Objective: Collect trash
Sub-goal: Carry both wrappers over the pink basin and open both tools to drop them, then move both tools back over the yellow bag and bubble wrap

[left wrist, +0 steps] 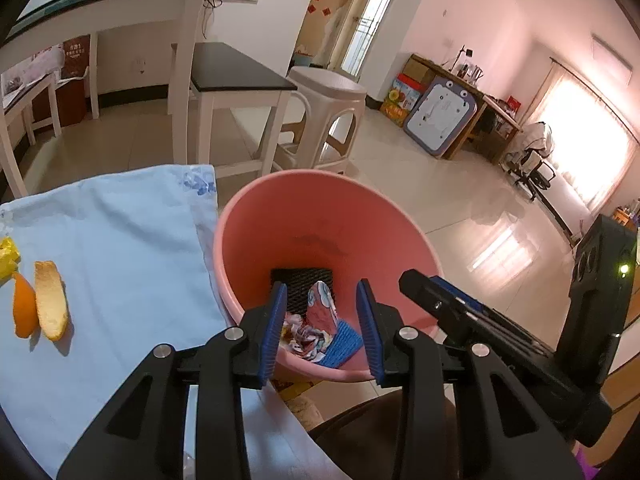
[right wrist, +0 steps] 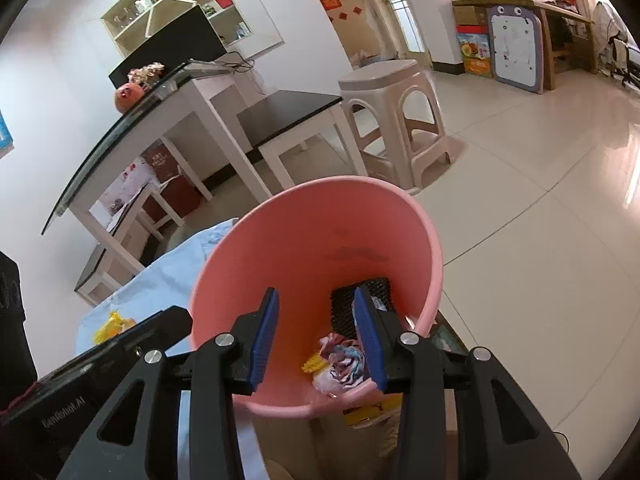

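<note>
A pink bin stands beside a table covered with a light blue cloth. Crumpled wrappers and a blue pad lie at its bottom. My left gripper is open and empty above the bin's near rim. Two orange peels and a yellow wrapper lie on the cloth at the left. In the right wrist view my right gripper is open and empty over the bin, with wrappers and a yellow scrap below it. A yellow wrapper lies on the cloth.
A white glass-topped table, a dark-topped bench and a plastic stool stand behind the bin. The tiled floor stretches to the right. The right gripper's body is close at my left gripper's right.
</note>
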A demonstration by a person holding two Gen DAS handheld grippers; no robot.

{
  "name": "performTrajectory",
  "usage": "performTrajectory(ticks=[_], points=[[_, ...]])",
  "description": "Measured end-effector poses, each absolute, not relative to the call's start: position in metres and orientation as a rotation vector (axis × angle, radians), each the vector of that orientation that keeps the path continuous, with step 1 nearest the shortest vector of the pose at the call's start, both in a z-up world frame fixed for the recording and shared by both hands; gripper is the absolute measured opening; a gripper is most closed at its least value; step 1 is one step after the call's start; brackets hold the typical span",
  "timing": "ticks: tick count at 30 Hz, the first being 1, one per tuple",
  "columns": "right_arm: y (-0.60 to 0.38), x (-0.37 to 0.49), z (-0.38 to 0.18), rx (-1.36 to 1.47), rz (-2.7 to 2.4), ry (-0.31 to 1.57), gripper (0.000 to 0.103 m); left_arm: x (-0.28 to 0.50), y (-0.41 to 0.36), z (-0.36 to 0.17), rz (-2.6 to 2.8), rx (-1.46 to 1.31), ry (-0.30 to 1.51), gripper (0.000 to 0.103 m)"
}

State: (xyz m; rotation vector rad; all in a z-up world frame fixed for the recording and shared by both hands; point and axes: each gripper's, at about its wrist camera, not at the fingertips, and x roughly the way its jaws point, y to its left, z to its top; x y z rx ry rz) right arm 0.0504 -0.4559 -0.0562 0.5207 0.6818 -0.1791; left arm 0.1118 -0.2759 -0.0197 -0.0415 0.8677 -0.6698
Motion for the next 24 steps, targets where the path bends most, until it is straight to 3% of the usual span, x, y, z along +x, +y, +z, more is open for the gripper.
performTrajectory(ticks=[24], points=[[-0.328, 0.025, -0.024, 0.395, 0.036, 0.666, 0.045, 0.039, -0.144, 0.015, -0.435, -0.036, 0.725, 0.036]])
